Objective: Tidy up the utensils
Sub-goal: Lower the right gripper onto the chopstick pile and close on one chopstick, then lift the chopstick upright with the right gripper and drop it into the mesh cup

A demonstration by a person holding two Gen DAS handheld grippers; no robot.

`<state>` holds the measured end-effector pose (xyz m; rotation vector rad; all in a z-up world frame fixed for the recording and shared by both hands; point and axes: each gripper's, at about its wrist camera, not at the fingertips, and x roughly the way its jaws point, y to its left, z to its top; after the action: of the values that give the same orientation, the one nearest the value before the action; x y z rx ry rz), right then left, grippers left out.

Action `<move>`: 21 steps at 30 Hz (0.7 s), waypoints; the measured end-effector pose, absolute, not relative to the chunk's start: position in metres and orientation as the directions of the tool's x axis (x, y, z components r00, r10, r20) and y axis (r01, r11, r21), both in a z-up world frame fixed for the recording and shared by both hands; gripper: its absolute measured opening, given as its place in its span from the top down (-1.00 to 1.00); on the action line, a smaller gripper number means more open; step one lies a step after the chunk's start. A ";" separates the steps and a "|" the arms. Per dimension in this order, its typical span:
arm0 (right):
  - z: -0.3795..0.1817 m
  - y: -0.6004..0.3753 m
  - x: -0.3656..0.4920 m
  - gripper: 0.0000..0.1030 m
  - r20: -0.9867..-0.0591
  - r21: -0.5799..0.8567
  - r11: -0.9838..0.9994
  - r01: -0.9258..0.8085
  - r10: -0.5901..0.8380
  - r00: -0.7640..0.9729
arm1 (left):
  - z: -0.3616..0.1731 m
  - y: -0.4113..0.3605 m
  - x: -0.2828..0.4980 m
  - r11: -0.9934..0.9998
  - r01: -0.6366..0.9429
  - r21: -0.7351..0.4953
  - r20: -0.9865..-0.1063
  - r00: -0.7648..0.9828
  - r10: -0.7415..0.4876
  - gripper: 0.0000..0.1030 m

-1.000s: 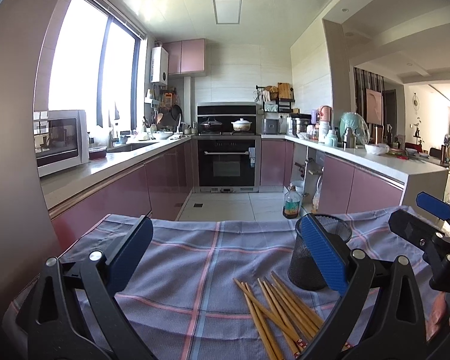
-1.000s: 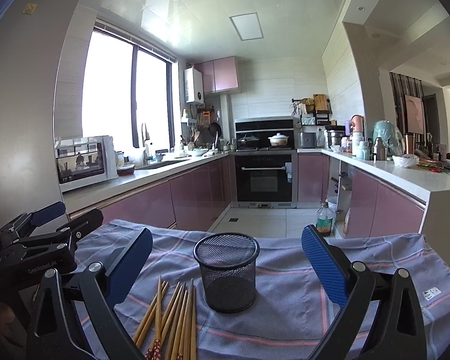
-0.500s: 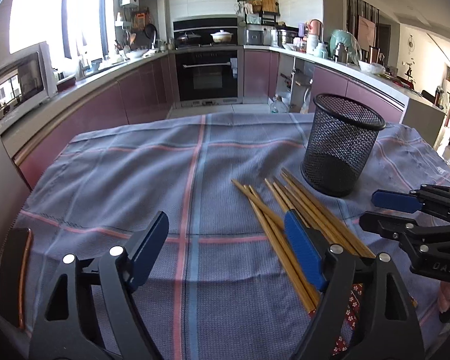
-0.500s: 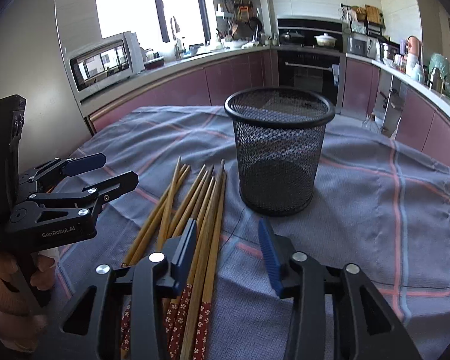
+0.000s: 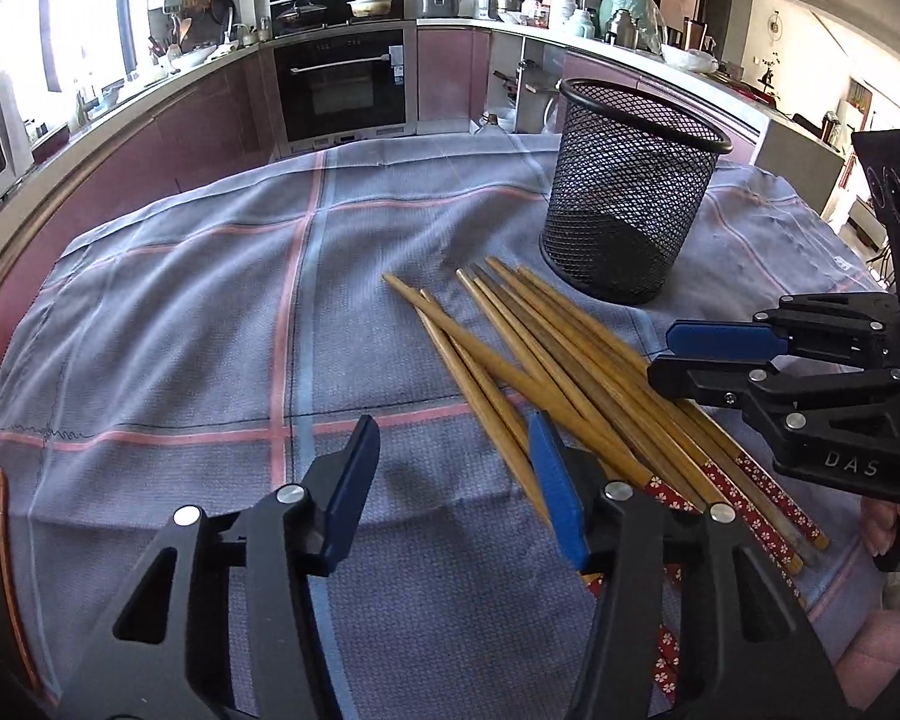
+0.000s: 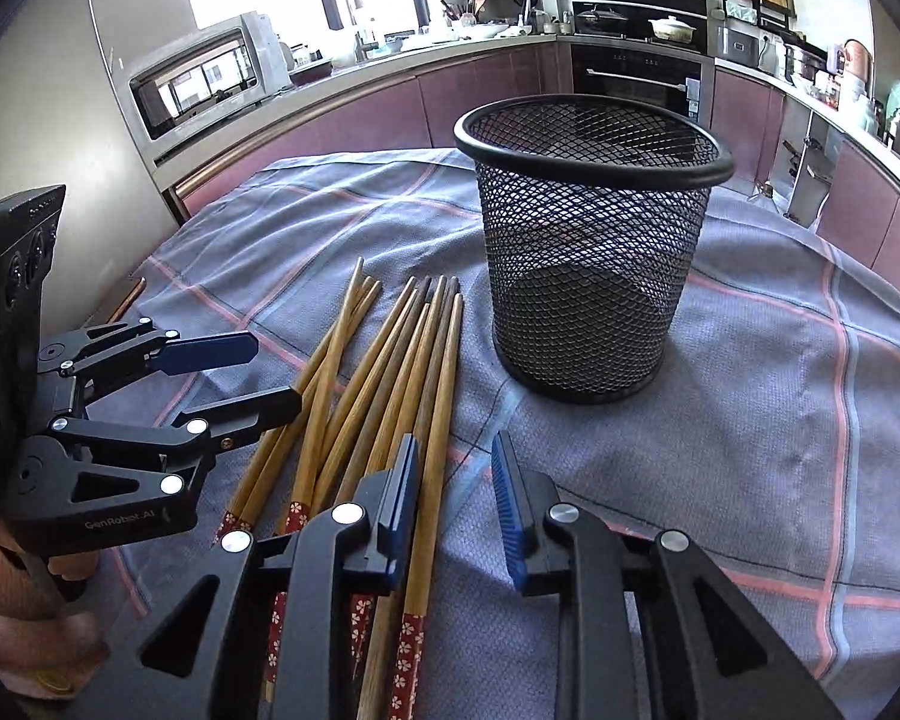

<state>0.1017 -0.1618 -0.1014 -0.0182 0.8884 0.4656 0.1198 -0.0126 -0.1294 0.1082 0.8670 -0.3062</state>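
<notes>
Chopsticks [image 5: 546,360], a loose bundle of wooden ones with red flower-patterned handle ends, lie flat on the blue-grey checked tablecloth [image 5: 210,312], tips fanned toward the black mesh cup [image 5: 630,192], handles toward the cameras. Mesh cup stands upright on the cloth just beyond the chopstick tips, near but not touching as far as the left wrist view shows; in the right wrist view the cup [image 6: 588,252] sits just right of the tips [image 6: 390,372]. Left gripper [image 5: 456,480] hangs low over the cloth with jaws spread, nothing between them; its right finger overlaps the handle-side part of the bundle in the picture, its left finger over bare cloth, so the chopsticks lie mostly to its right. Contact with the chopsticks cannot be told. Right gripper [image 6: 456,492] has jaws parted, a narrower gap than the left, low over the cloth at the right edge of the bundle; the rightmost chopstick runs along its left finger at the inner side of the gap, pads not closed on it. In the left wrist view the right gripper [image 5: 678,354] comes in from the right, its fingers lying over the chopsticks' middle-to-handle stretch. In the right wrist view the left gripper [image 6: 270,372] comes in from the left, lower finger tip just at the leftmost chopsticks. Microwave [image 6: 204,78] on the counter behind, oven [image 5: 342,84] at the far wall.
</notes>
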 end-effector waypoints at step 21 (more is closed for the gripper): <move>-0.108 -0.148 0.117 0.89 -0.780 0.134 0.901 -0.412 0.352 0.518 | -0.130 -0.004 0.131 0.957 0.281 -0.069 -0.798 0.561 -0.222 0.77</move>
<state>0.1165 -0.1483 -0.1077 -0.0707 0.9187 0.4590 0.1314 -0.0037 -0.1303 0.0691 0.9294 -0.2969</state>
